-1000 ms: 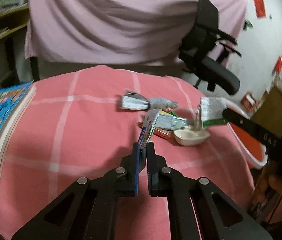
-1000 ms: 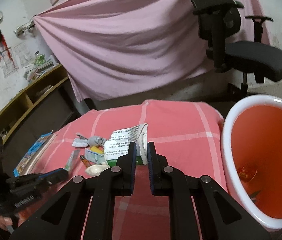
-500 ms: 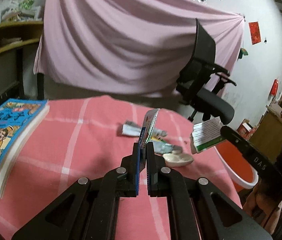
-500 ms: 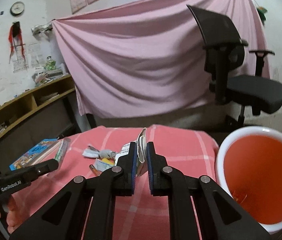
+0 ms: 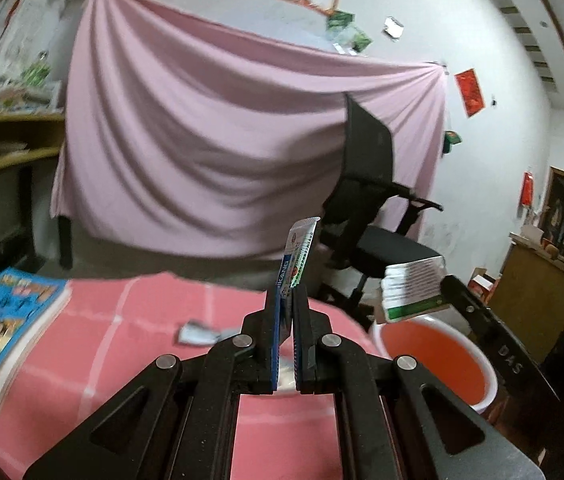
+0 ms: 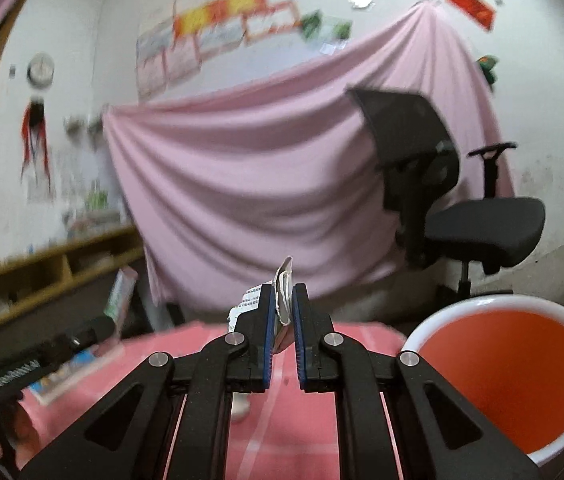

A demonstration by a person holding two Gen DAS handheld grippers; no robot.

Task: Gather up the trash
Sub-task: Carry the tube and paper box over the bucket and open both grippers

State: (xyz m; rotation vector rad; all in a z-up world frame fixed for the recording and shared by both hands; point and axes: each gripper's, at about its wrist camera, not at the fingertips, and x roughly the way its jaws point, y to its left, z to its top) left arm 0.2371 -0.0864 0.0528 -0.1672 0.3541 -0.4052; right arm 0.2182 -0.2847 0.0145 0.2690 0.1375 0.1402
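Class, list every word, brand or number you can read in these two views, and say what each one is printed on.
"IKANG": partial brand on the blue-edged packet in the left tool.
"DAS": right tool's black finger.
"GenRobot.AI": left tool's arm, blurred.
Unreadable: white-and-green packet's small print, comic book cover, wall posters.

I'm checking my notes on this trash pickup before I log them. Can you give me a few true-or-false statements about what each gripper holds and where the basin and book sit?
1. The left gripper is shut on a wrapper. True.
2. The right gripper is open and holds nothing. False: it is shut on a torn packet.
3. The red basin is heaped with trash. False: its visible inside looks bare.
4. A colourful book lies on the pink checked cloth. True.
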